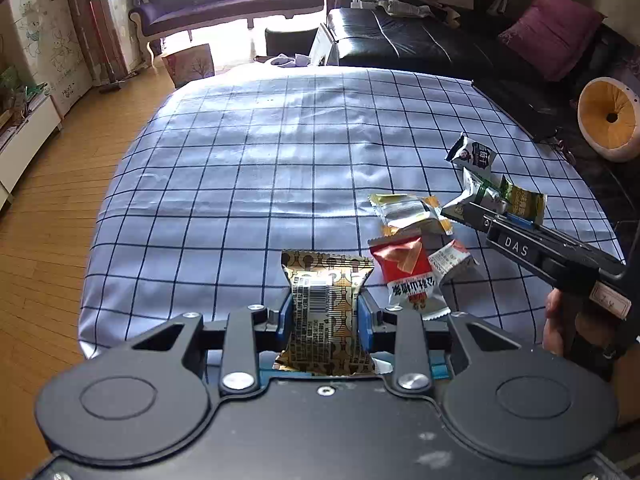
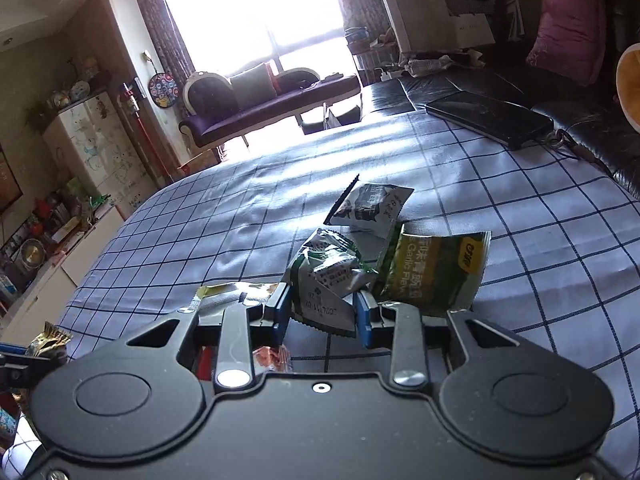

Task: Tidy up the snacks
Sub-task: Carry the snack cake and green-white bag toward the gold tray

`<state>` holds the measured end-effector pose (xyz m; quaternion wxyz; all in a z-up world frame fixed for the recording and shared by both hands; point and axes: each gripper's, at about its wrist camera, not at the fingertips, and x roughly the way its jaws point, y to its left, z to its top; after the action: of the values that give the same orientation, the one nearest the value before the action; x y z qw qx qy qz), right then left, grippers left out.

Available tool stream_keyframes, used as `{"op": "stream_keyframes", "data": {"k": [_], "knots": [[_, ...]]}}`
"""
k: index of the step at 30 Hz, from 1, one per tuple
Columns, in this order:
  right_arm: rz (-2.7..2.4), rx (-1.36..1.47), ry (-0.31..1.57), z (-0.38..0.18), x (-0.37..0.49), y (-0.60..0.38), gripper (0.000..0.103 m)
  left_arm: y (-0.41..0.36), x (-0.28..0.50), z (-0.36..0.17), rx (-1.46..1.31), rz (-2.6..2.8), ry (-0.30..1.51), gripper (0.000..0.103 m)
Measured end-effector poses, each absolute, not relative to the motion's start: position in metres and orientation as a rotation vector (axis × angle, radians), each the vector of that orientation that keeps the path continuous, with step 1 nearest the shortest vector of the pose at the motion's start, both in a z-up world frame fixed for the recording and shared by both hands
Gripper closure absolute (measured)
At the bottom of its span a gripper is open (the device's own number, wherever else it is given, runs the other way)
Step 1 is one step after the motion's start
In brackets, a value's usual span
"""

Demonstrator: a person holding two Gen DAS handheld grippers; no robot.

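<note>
Left wrist view: left tool (image 1: 325, 314) clamps the gold packet (image 1: 325, 300) at its waist, clear of the pile at two o'clock. Right tool (image 2: 322, 314) pinches the green-white packet (image 2: 326, 276), likely sorting snacks across the checked tabletop (image 1: 240, 160).

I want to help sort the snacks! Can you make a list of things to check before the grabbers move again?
1. Left gripper pinching the gold packet firmly: ok, both pads press its sides.
2. Right gripper holding the green and white packet: ok, packet sits between the pads.
3. Green garlic packet free of the right grip: cannot tell, it sits close against one finger.
4. Red packet clear of the left gripper: ok, lying beside it.
5. Open room on the checked cloth for placing: ok.
</note>
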<state>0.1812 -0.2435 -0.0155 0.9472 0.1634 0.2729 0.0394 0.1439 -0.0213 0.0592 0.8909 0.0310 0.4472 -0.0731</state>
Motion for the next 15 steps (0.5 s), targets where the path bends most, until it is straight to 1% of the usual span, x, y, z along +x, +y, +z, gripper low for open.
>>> {"op": "stream_keyframes", "data": {"k": [6, 15], "knots": [[0.080, 0.322, 0.531, 0.006, 0.158, -0.239, 0.060, -0.006, 0.110, 0.054, 0.030, -0.163, 0.959, 0.070], [0.125, 0.206, 0.524, 0.036, 0.104, -0.222, 0.060, 0.013, 0.077, 0.046, -0.003, -0.152, 0.967, 0.070]]}}
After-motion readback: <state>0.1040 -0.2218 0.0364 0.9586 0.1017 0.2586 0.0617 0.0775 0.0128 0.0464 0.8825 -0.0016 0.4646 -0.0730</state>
